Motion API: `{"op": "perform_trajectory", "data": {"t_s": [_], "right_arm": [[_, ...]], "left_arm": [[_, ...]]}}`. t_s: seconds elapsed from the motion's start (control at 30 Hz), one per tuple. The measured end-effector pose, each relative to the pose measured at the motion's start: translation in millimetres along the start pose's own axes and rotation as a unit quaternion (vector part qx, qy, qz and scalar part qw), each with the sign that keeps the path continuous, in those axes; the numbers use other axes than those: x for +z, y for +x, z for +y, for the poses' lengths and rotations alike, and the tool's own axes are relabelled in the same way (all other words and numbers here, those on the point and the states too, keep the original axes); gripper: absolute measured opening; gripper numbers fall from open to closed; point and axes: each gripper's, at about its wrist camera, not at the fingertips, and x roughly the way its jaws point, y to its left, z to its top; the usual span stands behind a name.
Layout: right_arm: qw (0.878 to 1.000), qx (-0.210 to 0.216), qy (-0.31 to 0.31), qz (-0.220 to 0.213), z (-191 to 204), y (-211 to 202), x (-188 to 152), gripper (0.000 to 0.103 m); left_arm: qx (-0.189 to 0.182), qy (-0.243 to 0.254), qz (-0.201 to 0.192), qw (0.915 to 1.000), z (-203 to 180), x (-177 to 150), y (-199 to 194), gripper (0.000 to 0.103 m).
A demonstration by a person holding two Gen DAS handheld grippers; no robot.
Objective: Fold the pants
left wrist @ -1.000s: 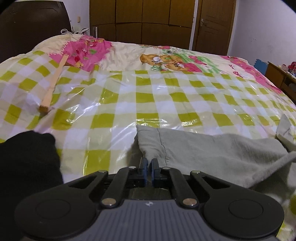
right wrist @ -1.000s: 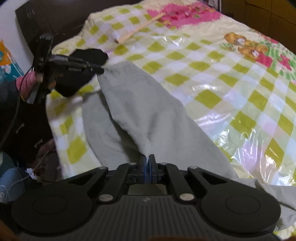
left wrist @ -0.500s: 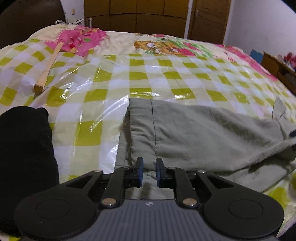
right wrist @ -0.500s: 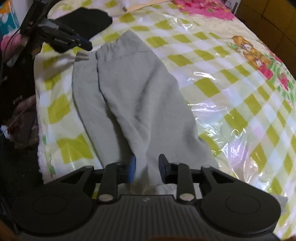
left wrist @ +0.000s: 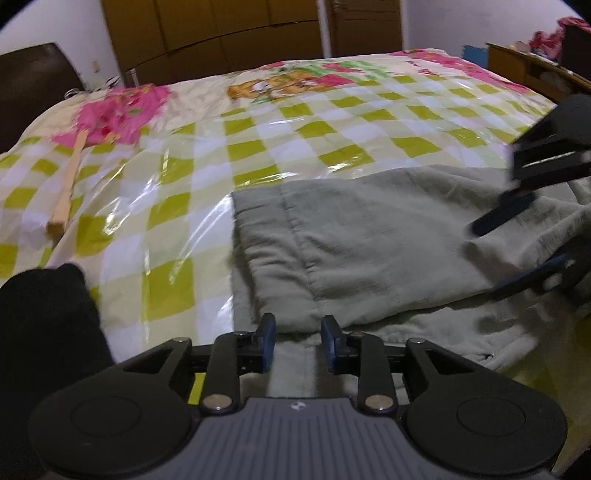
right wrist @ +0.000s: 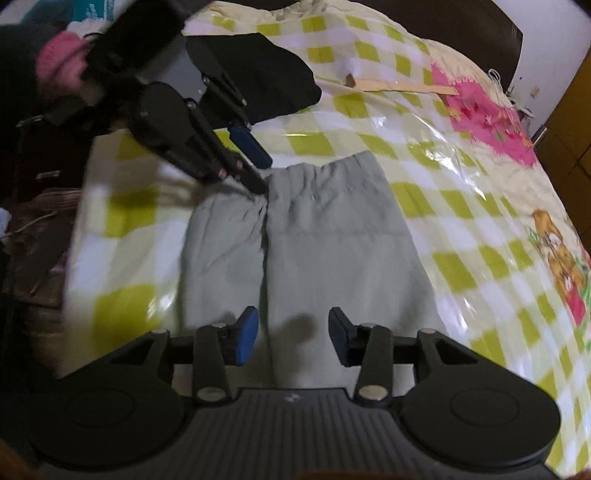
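Observation:
Grey-green pants (left wrist: 369, 240) lie on the checked bed cover, one leg folded over the other; they also show in the right wrist view (right wrist: 325, 236). My left gripper (left wrist: 297, 341) is open just above the near edge of the folded cloth and holds nothing. In the right wrist view it (right wrist: 258, 170) sits at the waistband end. My right gripper (right wrist: 291, 338) is open above the pants and empty. In the left wrist view it (left wrist: 517, 240) hovers over the right part of the pants.
A black garment (left wrist: 40, 325) lies at the bed's near left corner; it also shows in the right wrist view (right wrist: 266, 81). A wooden stick (left wrist: 66, 188) lies on the cover. Wardrobe doors (left wrist: 221, 29) stand behind the bed, a wooden shelf (left wrist: 535, 70) at the right.
Both grippers were shut on the pants a second ago. Both have opened and let the cloth go. The top leg now lies flat over the lower one.

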Motion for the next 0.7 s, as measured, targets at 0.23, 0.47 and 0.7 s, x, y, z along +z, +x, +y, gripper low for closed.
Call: {"op": "perform_trajectory", "data": {"t_s": [0.23,0.47,0.7], "right_arm": [[1.000,-0.017,0.002,-0.003,2.1,37.3,8.6,0.039],[0.999,-0.032,-0.032,-0.012,10.1,46.7,17.0,0.039],[0.996,0.010,0.084,-0.023,-26.3,34.4,22.3,0.003]], "left_arm": [[-0.016,-0.017,0.013,0.9996,5.2,4.8,19.8,0.045],[-0.026,-0.002,0.028,0.9993,3.8,-1.9,12.0,0.047],[-0.003,0.020,0.010,0.9997,0.2,3.4,9.8,0.052]]}}
